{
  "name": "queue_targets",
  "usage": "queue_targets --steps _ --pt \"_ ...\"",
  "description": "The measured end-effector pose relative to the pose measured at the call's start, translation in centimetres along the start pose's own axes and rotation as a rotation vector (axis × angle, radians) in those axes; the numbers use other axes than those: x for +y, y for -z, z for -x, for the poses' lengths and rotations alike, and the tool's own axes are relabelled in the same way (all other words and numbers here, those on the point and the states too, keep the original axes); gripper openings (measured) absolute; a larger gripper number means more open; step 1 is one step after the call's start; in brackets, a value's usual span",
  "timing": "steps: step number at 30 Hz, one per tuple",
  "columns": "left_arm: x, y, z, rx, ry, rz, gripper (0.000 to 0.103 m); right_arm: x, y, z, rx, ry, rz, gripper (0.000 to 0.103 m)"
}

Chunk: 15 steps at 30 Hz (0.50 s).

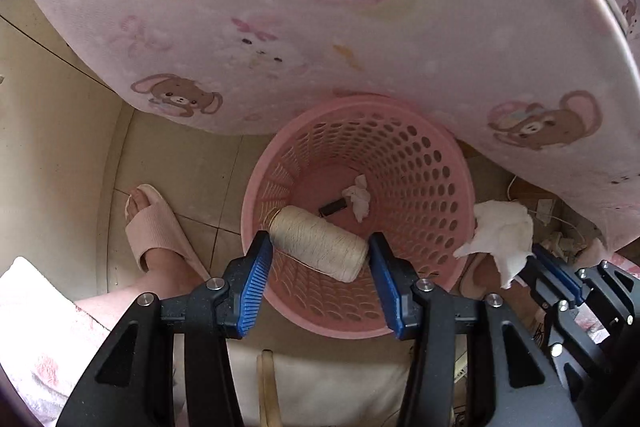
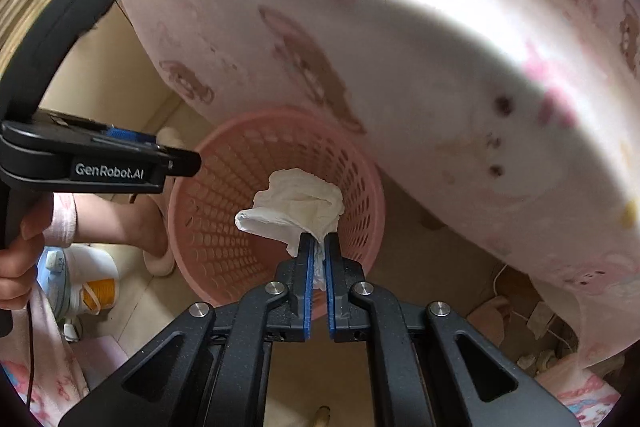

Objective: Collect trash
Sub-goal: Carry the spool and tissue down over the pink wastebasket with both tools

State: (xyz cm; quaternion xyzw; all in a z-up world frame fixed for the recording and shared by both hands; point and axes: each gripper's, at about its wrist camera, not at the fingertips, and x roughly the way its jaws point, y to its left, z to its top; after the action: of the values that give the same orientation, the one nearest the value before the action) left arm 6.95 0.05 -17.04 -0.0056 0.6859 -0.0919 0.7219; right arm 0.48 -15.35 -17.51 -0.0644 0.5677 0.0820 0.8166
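Note:
A pink perforated basket (image 1: pixel 436 187) stands on the floor below a pink cartoon-print cloth. My left gripper (image 1: pixel 320 251) is over its near rim, its blue pads on both ends of a cream thread spool (image 1: pixel 320 245). Inside the basket lie a crumpled white tissue (image 1: pixel 358 197) and a small dark object (image 1: pixel 332 207). My right gripper (image 2: pixel 318 247) is shut on a crumpled white tissue (image 2: pixel 296 207) and holds it above the basket (image 2: pixel 224 227). That tissue also shows in the left wrist view (image 1: pixel 500 235).
The draped cloth (image 1: pixel 320 7) overhangs the basket's far side. A foot in a pink slipper (image 1: pixel 156 223) stands left of the basket. Cables and scraps (image 1: pixel 560 227) lie on the floor to the right. A white tub (image 2: pixel 88 279) stands at the lower left.

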Motion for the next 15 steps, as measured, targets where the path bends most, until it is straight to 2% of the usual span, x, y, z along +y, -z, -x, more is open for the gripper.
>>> queue_targets --steps 9,12,14,15 --pt "-0.7 0.2 -1.3 0.052 0.005 0.002 0.048 1.2 1.1 -1.6 0.069 0.000 0.049 0.007" --pt "-0.7 0.4 -1.8 0.069 0.002 0.007 0.050 1.2 1.0 -1.5 0.060 0.023 0.055 0.024" --pt "-0.6 0.5 -1.9 0.073 0.005 0.013 0.059 1.2 1.1 -1.4 0.051 0.029 0.047 0.041" --pt "-0.5 0.5 -1.8 0.073 -0.002 0.016 0.062 1.3 1.1 -1.3 0.047 0.032 0.046 0.043"
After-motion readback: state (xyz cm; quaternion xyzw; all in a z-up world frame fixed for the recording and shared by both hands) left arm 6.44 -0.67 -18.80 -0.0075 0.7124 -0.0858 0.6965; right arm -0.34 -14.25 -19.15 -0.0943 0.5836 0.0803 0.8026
